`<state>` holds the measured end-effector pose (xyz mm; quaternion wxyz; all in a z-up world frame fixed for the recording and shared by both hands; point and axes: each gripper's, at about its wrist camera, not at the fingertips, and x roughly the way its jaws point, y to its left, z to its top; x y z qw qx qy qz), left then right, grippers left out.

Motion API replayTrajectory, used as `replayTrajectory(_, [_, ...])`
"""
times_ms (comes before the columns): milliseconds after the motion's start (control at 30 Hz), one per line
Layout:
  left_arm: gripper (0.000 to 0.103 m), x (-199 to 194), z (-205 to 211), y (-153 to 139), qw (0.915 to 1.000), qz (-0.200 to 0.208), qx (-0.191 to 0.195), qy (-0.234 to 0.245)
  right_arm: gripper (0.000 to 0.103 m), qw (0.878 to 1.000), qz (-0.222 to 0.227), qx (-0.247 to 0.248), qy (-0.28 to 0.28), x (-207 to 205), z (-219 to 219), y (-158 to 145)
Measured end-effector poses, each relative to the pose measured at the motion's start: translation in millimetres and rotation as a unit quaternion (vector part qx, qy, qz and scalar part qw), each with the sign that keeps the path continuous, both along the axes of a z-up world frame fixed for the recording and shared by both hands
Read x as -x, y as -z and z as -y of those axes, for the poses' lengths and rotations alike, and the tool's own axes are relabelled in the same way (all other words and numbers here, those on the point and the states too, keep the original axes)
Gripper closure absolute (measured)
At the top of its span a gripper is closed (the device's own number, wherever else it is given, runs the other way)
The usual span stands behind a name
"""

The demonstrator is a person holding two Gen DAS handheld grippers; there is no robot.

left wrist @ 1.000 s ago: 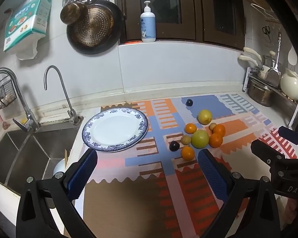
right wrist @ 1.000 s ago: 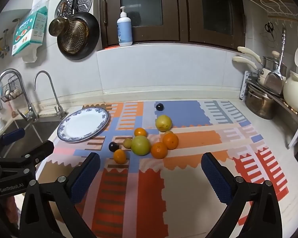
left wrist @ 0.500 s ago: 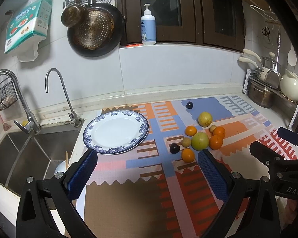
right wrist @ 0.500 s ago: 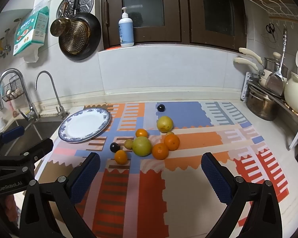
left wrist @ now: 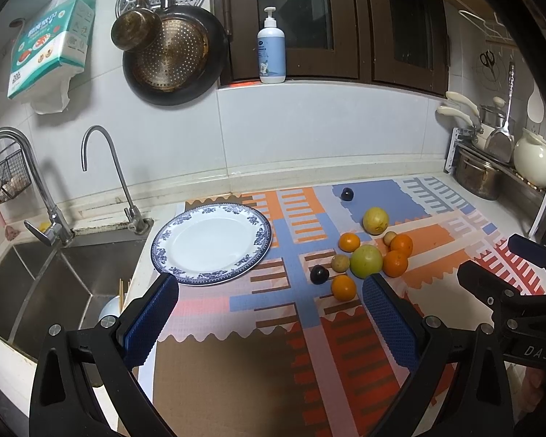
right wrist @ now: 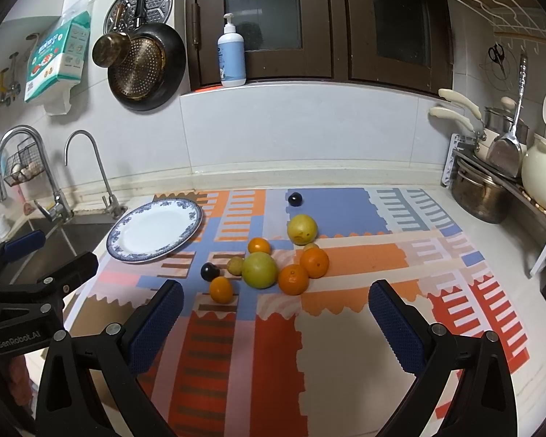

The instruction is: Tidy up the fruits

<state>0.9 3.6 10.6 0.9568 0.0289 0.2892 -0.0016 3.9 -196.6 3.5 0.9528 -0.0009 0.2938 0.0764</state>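
A cluster of fruit lies on the patterned mat (left wrist: 302, 313): a large green fruit (left wrist: 366, 261) (right wrist: 260, 270), several oranges (left wrist: 343, 287) (right wrist: 293, 279), a yellow fruit (left wrist: 375, 220) (right wrist: 301, 229), small tan fruits and a dark plum (left wrist: 319, 275) (right wrist: 210, 271). Another dark plum (left wrist: 347, 194) (right wrist: 295, 199) sits apart at the back. An empty blue-rimmed white plate (left wrist: 212, 243) (right wrist: 155, 229) rests left of the fruit. My left gripper (left wrist: 269, 315) is open and empty, near the plate's front edge. My right gripper (right wrist: 275, 318) is open and empty, in front of the cluster.
A steel sink (left wrist: 36, 291) with two taps (left wrist: 102, 167) lies left of the counter. Pots and a cream kettle (left wrist: 533, 160) stand on a rack at the right. A pan (left wrist: 173, 54) hangs on the wall; a soap bottle (left wrist: 271, 51) stands on the ledge.
Both views have drifted slightly, with the scene sitting a little lower in frame. No fruit has moved, and both grippers stay open.
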Motion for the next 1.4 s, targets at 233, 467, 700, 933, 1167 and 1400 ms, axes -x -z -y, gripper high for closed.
replayTrajectory(233, [0.0,0.0,-0.1,0.2,1.0,0.0,-0.001,-0.001,0.001,1.0,-0.001,0.0,-0.001,-1.0,-0.4,-0.5])
replayTrajectory(467, [0.0,-0.7,0.0,0.1,1.0,0.0,0.0,-0.001,0.001,1.0,-0.001,0.001,-0.002,-1.1,0.0,-0.1])
replayTrajectory(700, [0.0,-0.5,-0.1,0.5,1.0,0.0,0.0,-0.001,0.001,1.0,-0.001,0.001,-0.003,-1.5,0.0,-0.1])
replayTrajectory(933, [0.0,-0.4,0.0,0.7,1.0,0.0,0.0,-0.001,0.001,1.0,-0.001,0.001,-0.003,-2.1,-0.8,-0.3])
replayTrajectory(1167, [0.0,-5.5,1.6,-0.2,1.0,-0.002,0.001,0.0,0.001,1.0,-0.002,0.001,-0.004,-3.0,-0.1,0.6])
replayTrajectory(1400, [0.0,-13.0,6.7,5.0,1.0,-0.008,0.003,0.001,0.001,1.0,-0.004,0.0,-0.004,-5.4,-1.5,1.6])
